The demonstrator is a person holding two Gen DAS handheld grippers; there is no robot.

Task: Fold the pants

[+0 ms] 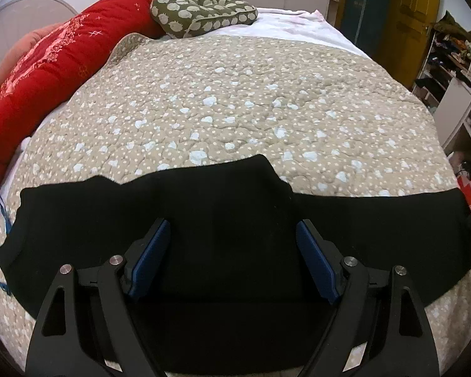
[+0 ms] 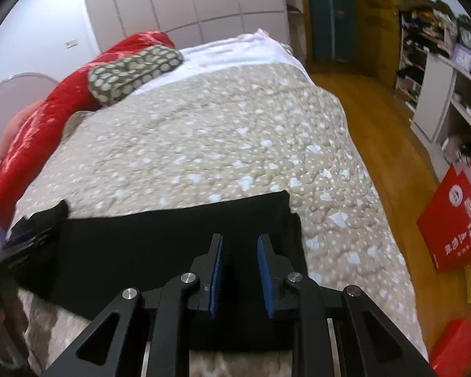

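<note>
Black pants (image 1: 229, 220) hide their own folds; left gripper (image 1: 234, 229) gapes wide, right gripper (image 2: 240, 245) stands narrowly parted, both empty.

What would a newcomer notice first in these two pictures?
The black pants lie spread across the near edge of the dotted beige quilt, under both grippers. Next comes the bright red blanket along the far left side of the bed, with an olive patterned cushion beside it.

Dotted beige quilt (image 1: 235, 100), red duvet (image 1: 47, 62), olive cushion (image 1: 201, 12), red box (image 2: 452, 220) on wooden floor (image 2: 376, 119).
</note>
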